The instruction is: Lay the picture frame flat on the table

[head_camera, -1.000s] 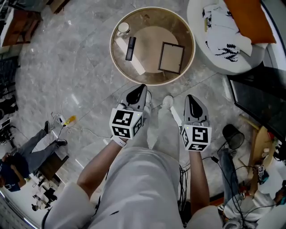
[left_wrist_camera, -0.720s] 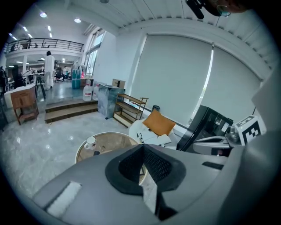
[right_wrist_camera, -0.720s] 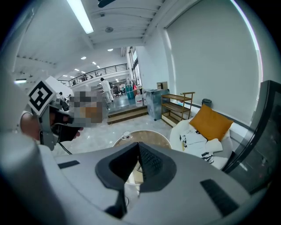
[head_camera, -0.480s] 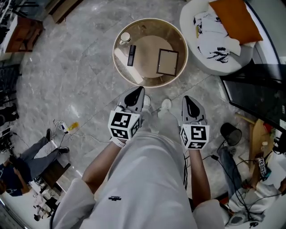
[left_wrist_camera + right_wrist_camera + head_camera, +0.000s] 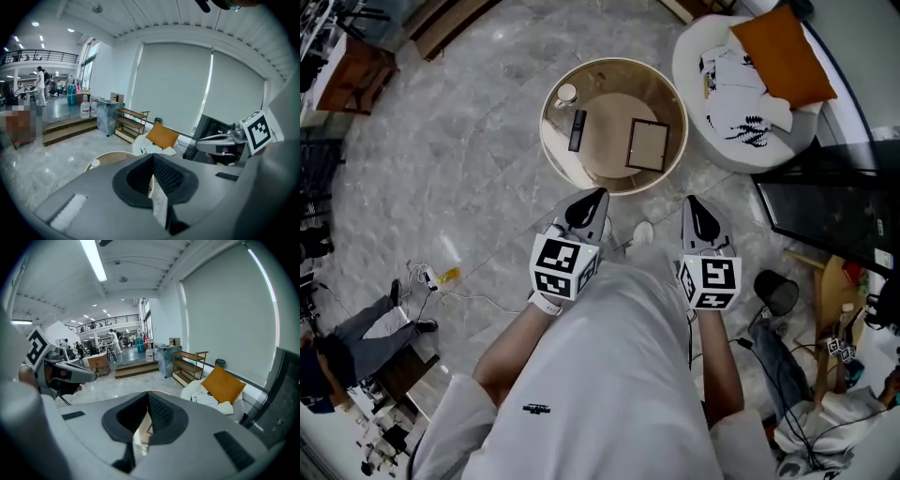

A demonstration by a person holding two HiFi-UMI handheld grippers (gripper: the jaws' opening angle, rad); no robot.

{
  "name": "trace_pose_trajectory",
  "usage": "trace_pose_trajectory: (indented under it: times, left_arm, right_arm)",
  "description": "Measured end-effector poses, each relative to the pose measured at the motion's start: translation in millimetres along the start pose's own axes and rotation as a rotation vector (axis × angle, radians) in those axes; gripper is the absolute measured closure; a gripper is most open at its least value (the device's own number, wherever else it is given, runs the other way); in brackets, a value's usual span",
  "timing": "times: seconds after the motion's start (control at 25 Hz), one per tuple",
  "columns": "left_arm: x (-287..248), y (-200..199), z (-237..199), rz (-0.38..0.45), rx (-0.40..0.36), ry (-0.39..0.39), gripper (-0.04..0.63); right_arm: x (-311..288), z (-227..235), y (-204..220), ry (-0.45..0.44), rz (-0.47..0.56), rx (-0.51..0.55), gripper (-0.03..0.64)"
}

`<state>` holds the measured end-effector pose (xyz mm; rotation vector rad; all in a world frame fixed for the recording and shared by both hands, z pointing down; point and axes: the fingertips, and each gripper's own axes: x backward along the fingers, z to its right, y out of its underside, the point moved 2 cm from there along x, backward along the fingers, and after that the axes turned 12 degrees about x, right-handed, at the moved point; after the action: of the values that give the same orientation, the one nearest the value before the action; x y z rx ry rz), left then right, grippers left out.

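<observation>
The picture frame (image 5: pixel 648 144) lies flat on the round wooden table (image 5: pixel 614 183), on its right half. Both grippers hang well short of the table, above the floor in front of my body. The left gripper (image 5: pixel 592 201) is shut with nothing between its jaws. The right gripper (image 5: pixel 697 210) is likewise shut and holds nothing. In the left gripper view the left gripper's closed jaws (image 5: pixel 152 185) cover most of the table (image 5: pixel 105 159), and the right gripper (image 5: pixel 220 143) shows at the right. In the right gripper view the left gripper (image 5: pixel 65 372) shows at the left.
A black remote (image 5: pixel 577 130) and a small white cup (image 5: pixel 567 94) sit on the table's left half. A white armchair (image 5: pixel 712 141) with an orange cushion (image 5: pixel 783 42) stands right of the table. A dark screen (image 5: pixel 825 220), a black bin (image 5: pixel 776 291) and floor cables (image 5: pixel 441 277) lie around.
The table and frame have shrunk and shifted up in the head view, so the view has drawn back from them. Both grippers stay shut near my body.
</observation>
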<state>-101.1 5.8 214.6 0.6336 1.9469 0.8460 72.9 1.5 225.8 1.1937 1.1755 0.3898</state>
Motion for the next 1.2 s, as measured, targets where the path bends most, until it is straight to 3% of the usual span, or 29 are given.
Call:
trace_pose_trajectory:
  times: [0.4, 1.2]
  left_arm:
    - [18, -14, 2, 0.045, -0.014, 0.011, 0.592]
    - [31, -19, 13, 0.047, -0.029, 0.039, 0.592]
  right_arm:
    - [9, -12, -39, -0.033, 0.099, 0.007, 0.612]
    - [26, -12, -45, 0.012, 0.135, 0.000, 0.612]
